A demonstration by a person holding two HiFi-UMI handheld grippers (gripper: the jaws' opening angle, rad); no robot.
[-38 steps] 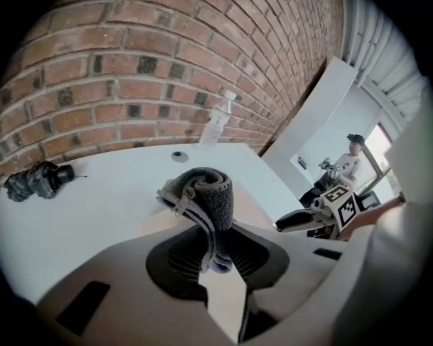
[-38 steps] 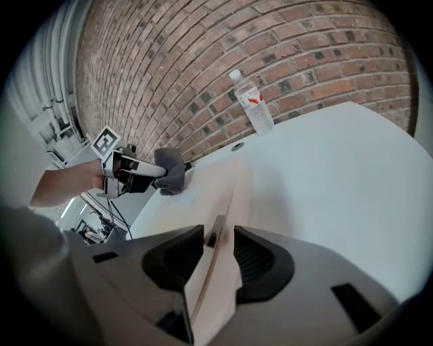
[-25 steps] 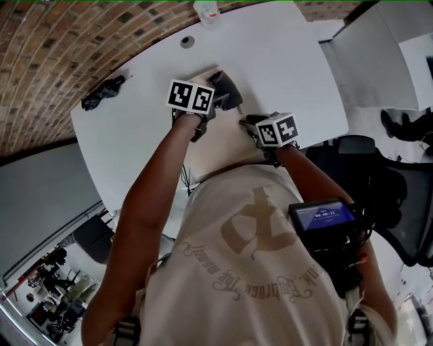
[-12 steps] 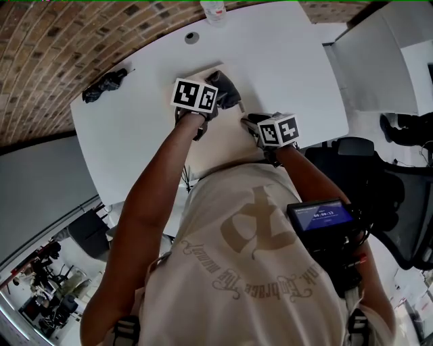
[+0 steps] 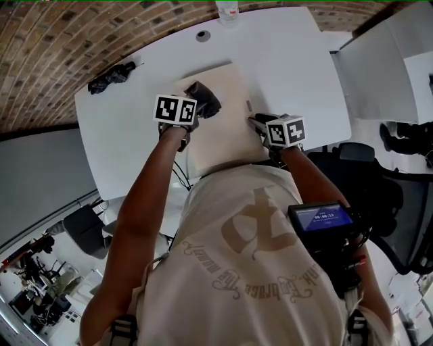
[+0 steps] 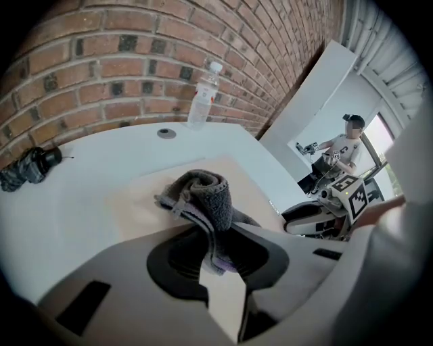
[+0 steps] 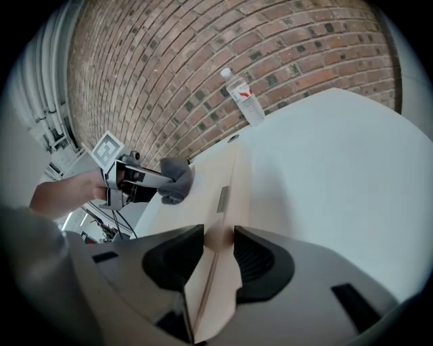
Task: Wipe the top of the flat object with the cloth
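A beige flat board (image 5: 230, 135) lies on the white table (image 5: 291, 61). My left gripper (image 5: 193, 108) is shut on a crumpled grey cloth (image 5: 201, 100), which rests on the board's far left part. In the left gripper view the cloth (image 6: 203, 196) hangs between the jaws, over the board (image 6: 135, 203). My right gripper (image 5: 256, 122) is shut on the board's right edge; in the right gripper view (image 7: 218, 243) the thin board (image 7: 210, 182) runs between the pads. That view also shows the cloth (image 7: 176, 179) and the left gripper (image 7: 145, 181).
A clear plastic bottle (image 5: 226, 8) stands at the table's far edge by the brick wall. A round grommet (image 5: 202, 36) is set in the tabletop. A black bundle (image 5: 111, 76) lies far left. An office chair (image 5: 399, 203) stands at the right.
My left gripper has slid the cloth leftward across the board, uncovering more of the board's right side. The right gripper has stayed clamped on the board's edge.
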